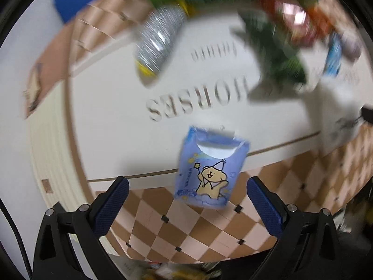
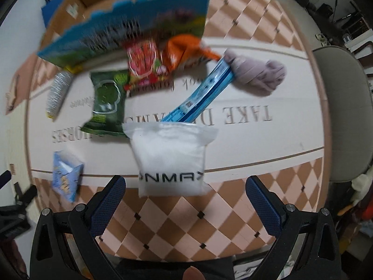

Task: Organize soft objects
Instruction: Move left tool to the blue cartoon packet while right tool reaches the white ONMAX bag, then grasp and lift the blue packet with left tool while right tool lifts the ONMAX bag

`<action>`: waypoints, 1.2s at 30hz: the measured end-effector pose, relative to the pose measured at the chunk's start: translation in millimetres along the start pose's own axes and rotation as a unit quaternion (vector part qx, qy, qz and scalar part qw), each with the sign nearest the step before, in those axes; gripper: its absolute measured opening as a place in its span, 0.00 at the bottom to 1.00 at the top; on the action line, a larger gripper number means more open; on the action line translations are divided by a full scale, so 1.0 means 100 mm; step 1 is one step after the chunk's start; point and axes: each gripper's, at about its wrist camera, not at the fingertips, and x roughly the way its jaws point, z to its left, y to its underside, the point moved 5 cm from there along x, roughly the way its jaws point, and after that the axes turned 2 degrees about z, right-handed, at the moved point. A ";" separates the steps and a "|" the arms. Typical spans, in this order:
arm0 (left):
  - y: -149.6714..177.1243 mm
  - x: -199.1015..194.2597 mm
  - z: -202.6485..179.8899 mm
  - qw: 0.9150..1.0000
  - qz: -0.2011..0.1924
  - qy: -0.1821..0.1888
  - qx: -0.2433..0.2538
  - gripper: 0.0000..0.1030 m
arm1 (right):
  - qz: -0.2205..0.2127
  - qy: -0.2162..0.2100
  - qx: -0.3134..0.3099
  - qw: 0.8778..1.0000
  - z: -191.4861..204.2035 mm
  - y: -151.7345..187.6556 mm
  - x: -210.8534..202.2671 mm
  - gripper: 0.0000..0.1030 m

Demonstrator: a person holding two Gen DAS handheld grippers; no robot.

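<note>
A blue tissue pack with a cartoon bear (image 1: 211, 170) lies on the mat just ahead of my left gripper (image 1: 187, 201), which is open and empty. That pack (image 2: 66, 177) also shows at the left of the right wrist view. A white pouch with black letters (image 2: 171, 158) lies straight ahead of my open, empty right gripper (image 2: 185, 201). Behind it lie a green snack bag (image 2: 107, 102), a red snack bag (image 2: 144, 65), an orange bag (image 2: 184, 51), a blue flat packet (image 2: 200, 93) and a rolled mauve cloth (image 2: 258, 72). A silver tube (image 1: 158, 39) rests far left.
An open cardboard box with a colourful printed side (image 2: 130, 23) stands at the back of the round cream mat (image 2: 256, 144). Checkered pink and brown floor tiles (image 2: 186, 228) lie in front. A grey chair (image 2: 342, 116) stands on the right. A fingertip (image 2: 192, 274) shows at the bottom edge.
</note>
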 end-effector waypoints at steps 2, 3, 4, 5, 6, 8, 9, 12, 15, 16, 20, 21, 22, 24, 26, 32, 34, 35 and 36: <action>-0.01 0.28 -0.05 0.999 0.032 -0.001 0.014 1.00 | 0.016 0.009 -0.003 1.000 0.08 -0.02 0.16 1.00; -0.02 0.35 -0.06 0.999 0.039 0.000 0.018 1.00 | 0.026 0.010 -0.002 1.000 0.10 -0.04 0.22 1.00; -0.01 0.43 -0.08 0.999 0.047 0.007 0.019 1.00 | 0.035 0.011 -0.002 0.999 0.13 -0.05 0.30 1.00; -0.01 0.49 -0.09 0.998 0.054 0.016 0.015 1.00 | 0.042 0.012 -0.002 0.999 0.14 -0.06 0.34 1.00; 0.00 0.53 -0.10 0.998 0.058 0.026 0.009 0.99 | 0.046 0.016 -0.002 0.999 0.15 -0.08 0.39 1.00; 0.02 0.55 -0.12 0.997 0.059 0.045 -0.004 0.89 | 0.054 0.026 -0.002 0.998 0.17 -0.10 0.49 1.00; 0.04 0.55 -0.13 0.997 0.063 0.052 -0.010 0.72 | 0.059 0.028 -0.001 0.998 0.18 -0.11 0.54 1.00; 0.11 0.54 -0.15 0.995 0.065 0.072 -0.031 0.49 | 0.077 0.029 0.001 0.997 0.19 -0.12 0.67 1.00; 0.21 0.48 -0.14 0.993 0.059 0.089 -0.054 0.36 | 0.097 0.021 0.013 0.995 0.16 -0.07 0.78 0.97; 0.23 0.44 -0.12 0.992 0.058 0.094 -0.060 0.33 | 0.103 0.016 0.016 0.994 0.14 -0.04 0.83 0.93; 0.41 0.14 -0.07 0.990 0.042 0.108 -0.081 0.26 | 0.097 0.008 0.024 0.995 0.06 0.07 0.85 0.72; 0.43 0.05 -0.06 0.989 0.034 0.113 -0.086 0.26 | 0.097 0.003 0.028 0.995 0.04 0.10 0.83 0.70; 0.45 -0.04 -0.04 0.989 0.027 0.116 -0.089 0.25 | 0.093 -0.005 0.030 0.995 0.03 0.14 0.79 0.69; 0.47 -0.31 0.01 0.988 0.008 0.125 -0.095 0.25 | 0.082 -0.014 0.029 0.996 0.02 0.20 0.69 0.67; 0.46 -0.62 0.05 0.985 -0.015 0.140 -0.104 0.25 | 0.071 -0.028 0.024 0.997 0.02 0.25 0.54 0.67; -0.02 -1.78 0.15 0.973 -0.104 0.182 -0.100 0.25 | 0.019 -0.092 -0.001 0.996 0.10 0.10 -0.26 0.67; -0.36 -1.89 0.14 0.972 -0.123 0.176 -0.092 0.25 | -0.003 -0.110 -0.012 0.994 0.12 -0.10 -0.60 0.67; -0.50 -1.97 0.13 0.975 -0.128 0.164 -0.075 0.25 | -0.017 -0.117 -0.018 0.993 0.13 -0.25 -0.82 0.67; -0.61 -1.97 0.10 0.979 -0.124 0.148 -0.060 0.26 | -0.030 -0.122 -0.026 0.992 0.14 -0.38 -0.96 0.67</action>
